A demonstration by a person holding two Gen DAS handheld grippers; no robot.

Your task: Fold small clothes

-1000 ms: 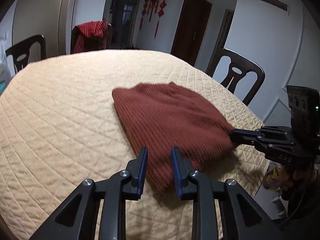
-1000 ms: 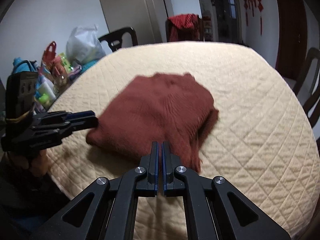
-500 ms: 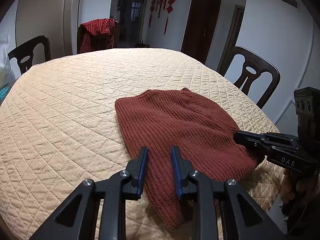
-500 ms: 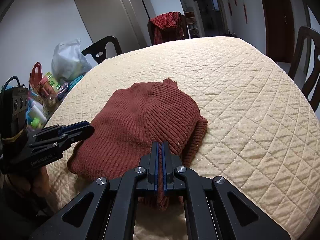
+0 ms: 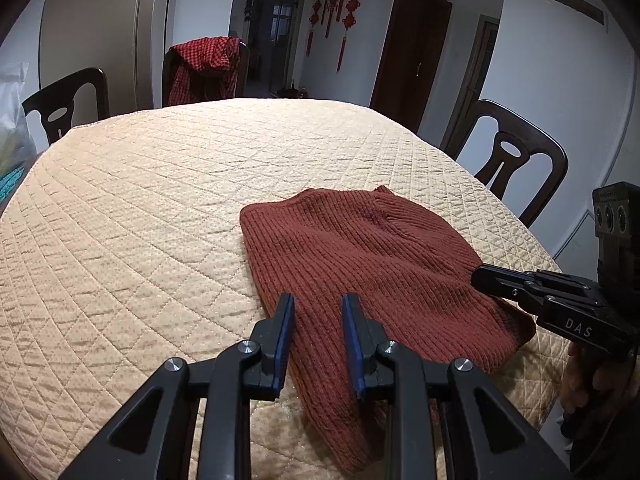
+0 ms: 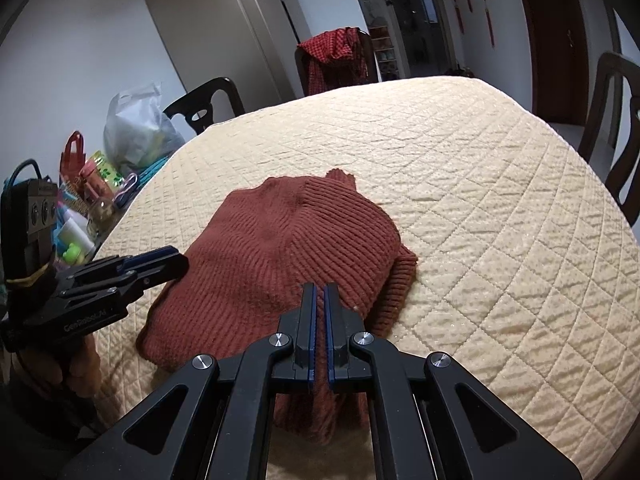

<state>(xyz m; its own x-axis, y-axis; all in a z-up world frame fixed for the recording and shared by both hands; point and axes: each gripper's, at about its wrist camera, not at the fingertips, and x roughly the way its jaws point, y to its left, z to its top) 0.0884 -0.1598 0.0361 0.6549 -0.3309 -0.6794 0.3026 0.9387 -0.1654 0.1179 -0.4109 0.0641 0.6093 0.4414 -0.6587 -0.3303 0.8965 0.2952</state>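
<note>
**Red sweater on the table**

Left view: the red sweater (image 5: pixel 360 264) lies folded on the yellow quilted table cover (image 5: pixel 140 208). The left claw (image 5: pixel 318 312) is spread wide above its near edge.

Right view: the right claw (image 6: pixel 319 300) pinches the sweater's near edge, fingers almost together.

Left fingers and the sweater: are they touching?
Cannot tell. The left wrist view shows the open left fingers over the sweater, not their height; the right wrist view shows them at its edge, without a plain gap.
</note>
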